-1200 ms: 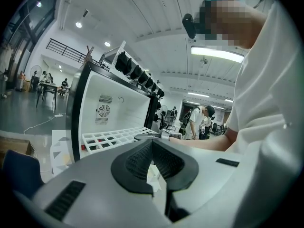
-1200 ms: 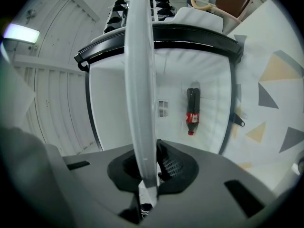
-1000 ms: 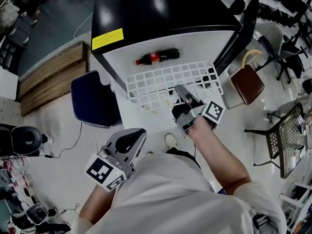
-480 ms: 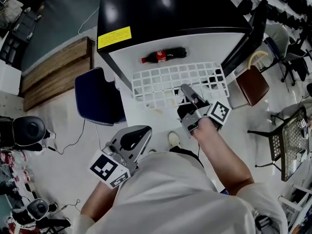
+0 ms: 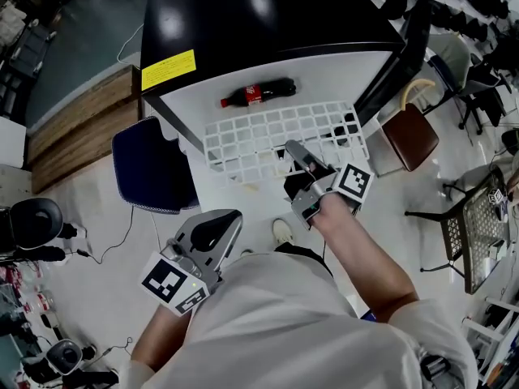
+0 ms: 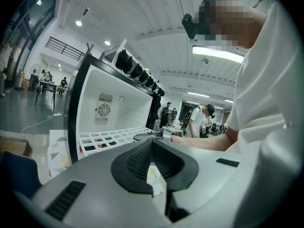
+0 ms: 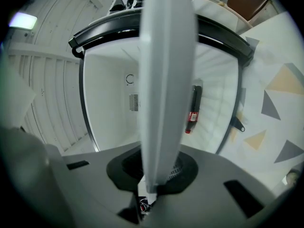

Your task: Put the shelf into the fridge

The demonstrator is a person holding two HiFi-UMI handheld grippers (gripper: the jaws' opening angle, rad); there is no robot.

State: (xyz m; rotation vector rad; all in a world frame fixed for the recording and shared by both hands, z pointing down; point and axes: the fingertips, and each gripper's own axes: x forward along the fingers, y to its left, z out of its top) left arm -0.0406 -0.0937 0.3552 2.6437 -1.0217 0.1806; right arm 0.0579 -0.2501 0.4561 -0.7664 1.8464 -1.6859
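Note:
The black fridge [image 5: 243, 14] stands open with a white inside. A cola bottle [image 5: 258, 93] lies in it. The white grid shelf [image 5: 268, 132] sits level, its far part inside the fridge and its near edge sticking out. My right gripper [image 5: 293, 151] grips that near edge; in the right gripper view the shelf [image 7: 166, 80] runs edge-on between the pads of the right gripper [image 7: 154, 175]. Its jaws have just been opening a little, with the shelf still between them. My left gripper [image 5: 219, 221] hangs back near my body, shut and empty, its pads [image 6: 152, 144] together.
The fridge door [image 5: 397, 47] stands open at the right. A blue chair [image 5: 154, 164] is left of the fridge, beside a wooden platform [image 5: 81, 128]. A brown chair [image 5: 411, 136] is at the right. People [image 6: 202, 120] stand far behind.
The head camera has shifted slightly. The shelf and both grippers stay about where they were.

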